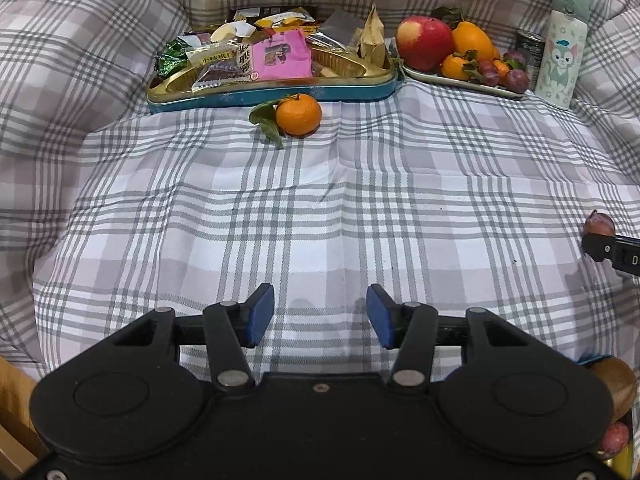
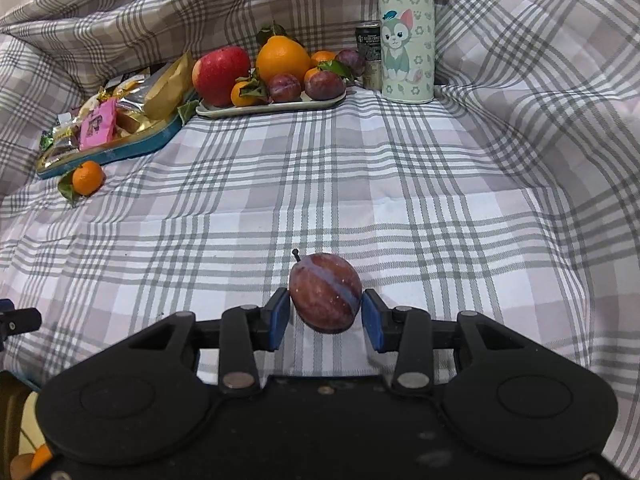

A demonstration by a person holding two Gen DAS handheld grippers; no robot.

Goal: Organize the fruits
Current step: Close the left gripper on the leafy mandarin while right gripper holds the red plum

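Note:
My right gripper (image 2: 325, 312) is shut on a dark purple plum (image 2: 325, 293) and holds it above the checked cloth; the plum also shows at the right edge of the left wrist view (image 1: 599, 224). My left gripper (image 1: 320, 316) is open and empty over the cloth. A white fruit plate (image 2: 224, 111) at the back holds a red apple (image 2: 221, 74), an orange (image 2: 282, 59), small mandarins and several plums. It also shows in the left wrist view (image 1: 460, 82). A loose mandarin with leaves (image 1: 298, 115) lies on the cloth before the snack tray; the right wrist view shows it too (image 2: 87, 178).
A gold and blue snack tray (image 1: 272, 94) full of wrapped snacks stands at the back left. A white cat-print bottle (image 2: 406, 40) and a dark can (image 2: 369, 54) stand right of the fruit plate. The checked cloth (image 1: 320, 208) rises in folds around the sides.

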